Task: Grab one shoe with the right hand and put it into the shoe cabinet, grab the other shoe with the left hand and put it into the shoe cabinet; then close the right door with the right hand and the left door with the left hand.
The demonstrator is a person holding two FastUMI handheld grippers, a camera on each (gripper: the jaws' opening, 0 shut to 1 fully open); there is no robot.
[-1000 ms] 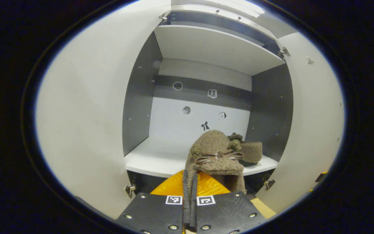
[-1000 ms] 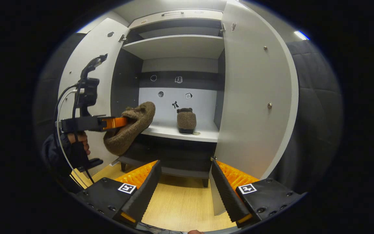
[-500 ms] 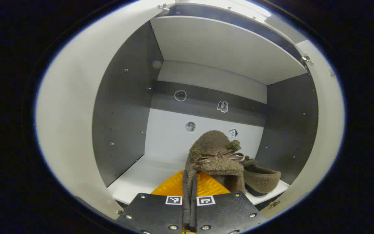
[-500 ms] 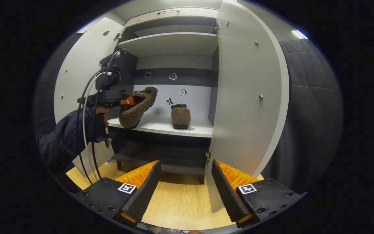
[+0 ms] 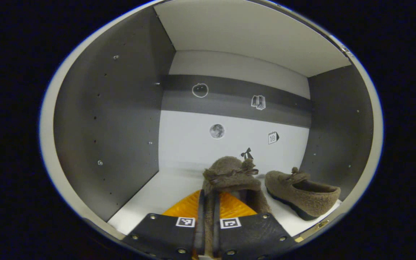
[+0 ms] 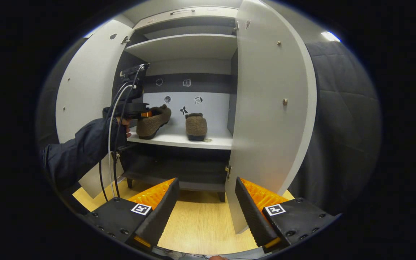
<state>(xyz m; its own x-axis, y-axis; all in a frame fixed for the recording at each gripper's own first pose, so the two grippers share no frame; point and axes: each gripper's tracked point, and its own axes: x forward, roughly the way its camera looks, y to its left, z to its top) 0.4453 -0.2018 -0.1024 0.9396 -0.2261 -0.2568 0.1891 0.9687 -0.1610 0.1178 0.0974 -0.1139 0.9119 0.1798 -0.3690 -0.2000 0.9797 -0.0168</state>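
Note:
My left gripper (image 5: 207, 196) is shut on the heel rim of a brown fuzzy shoe (image 5: 231, 177) with a bow, held inside the cabinet over the white middle shelf (image 5: 146, 202). In the right gripper view this shoe (image 6: 152, 122) sits low at the shelf's left, level with it; whether its sole touches I cannot tell. The other brown shoe (image 5: 302, 193) stands on the same shelf to the right, also seen as the second shoe (image 6: 196, 125). My right gripper (image 6: 206, 213) hangs open and holds nothing, well in front of the cabinet above the wooden floor (image 6: 200, 227).
Both cabinet doors stand open: the left door (image 6: 85, 86) behind a dark sleeve (image 6: 81, 151), the right door (image 6: 269, 108) with small knobs. An upper shelf (image 6: 186, 45) and a dark lower compartment (image 6: 179, 169) frame the middle shelf. Cables trail from the left gripper.
The left gripper has carried its shoe forward and down, deep into the cabinet beside the other shoe. The right gripper has stayed open and drawn back slightly.

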